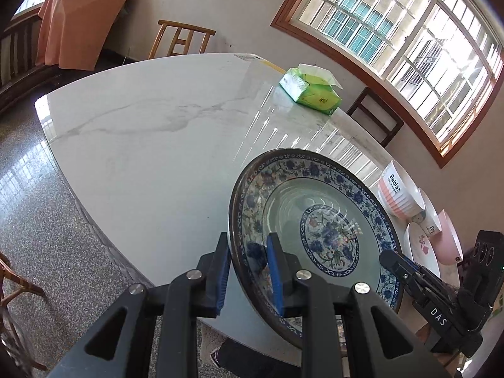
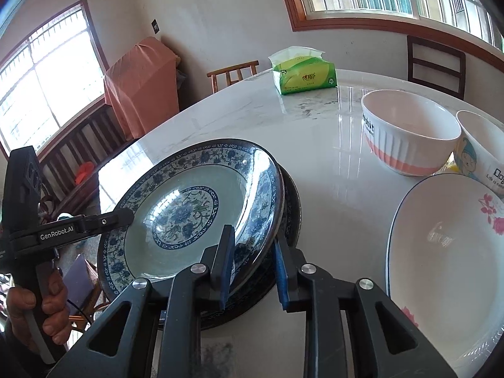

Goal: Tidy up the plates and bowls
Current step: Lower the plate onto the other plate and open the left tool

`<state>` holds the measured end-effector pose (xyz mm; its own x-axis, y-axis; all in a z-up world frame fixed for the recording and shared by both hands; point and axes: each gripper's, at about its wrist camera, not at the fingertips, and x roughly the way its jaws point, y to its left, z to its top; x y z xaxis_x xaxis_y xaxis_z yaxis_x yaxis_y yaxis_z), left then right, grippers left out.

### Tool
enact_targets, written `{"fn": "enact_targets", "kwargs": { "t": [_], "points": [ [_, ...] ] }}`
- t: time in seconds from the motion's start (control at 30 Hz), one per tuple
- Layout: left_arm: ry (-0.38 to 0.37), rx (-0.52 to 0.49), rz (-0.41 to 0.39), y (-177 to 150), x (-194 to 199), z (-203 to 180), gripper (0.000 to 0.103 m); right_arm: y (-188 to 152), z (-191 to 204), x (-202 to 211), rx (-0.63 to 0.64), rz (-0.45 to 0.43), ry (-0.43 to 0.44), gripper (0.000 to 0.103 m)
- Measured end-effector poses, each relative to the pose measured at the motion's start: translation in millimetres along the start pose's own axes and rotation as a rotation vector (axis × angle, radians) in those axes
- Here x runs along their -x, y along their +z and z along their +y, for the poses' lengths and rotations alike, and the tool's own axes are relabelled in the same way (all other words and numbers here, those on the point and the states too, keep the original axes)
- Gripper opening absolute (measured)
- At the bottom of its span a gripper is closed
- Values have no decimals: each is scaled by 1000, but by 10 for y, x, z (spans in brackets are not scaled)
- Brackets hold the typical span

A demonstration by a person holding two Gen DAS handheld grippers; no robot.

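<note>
The left gripper (image 1: 249,271) clamps narrowly on the near rim of the round blue-and-white floral porcelain plate (image 1: 315,223), tilted above a second, dark-rimmed plate (image 2: 291,208) lying under it on the white marble table (image 1: 141,145). The right gripper (image 2: 255,261) straddles the opposite rim, its blue pads (image 2: 227,261) apparently slack. I judge it best to lower level, centred, then release.
</note>
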<state>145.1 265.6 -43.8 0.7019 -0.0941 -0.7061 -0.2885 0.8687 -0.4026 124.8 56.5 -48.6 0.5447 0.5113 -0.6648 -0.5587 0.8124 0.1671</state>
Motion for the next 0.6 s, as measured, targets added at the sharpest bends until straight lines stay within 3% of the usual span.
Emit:
{"fn": "enact_targets", "kwargs": {
  "t": [0.17,0.4,0.6],
  "points": [
    [21,10,-60,21,115,23,24,-10,57,-21,26,-4,-30,28],
    [-7,14,-96,23,266,12,46,-42,112,-8,53,-23,-71,31],
    [-5,-39,-86,-99,371,-126,47,-41,161,10,70,-38,-108,38]
  ]
}}
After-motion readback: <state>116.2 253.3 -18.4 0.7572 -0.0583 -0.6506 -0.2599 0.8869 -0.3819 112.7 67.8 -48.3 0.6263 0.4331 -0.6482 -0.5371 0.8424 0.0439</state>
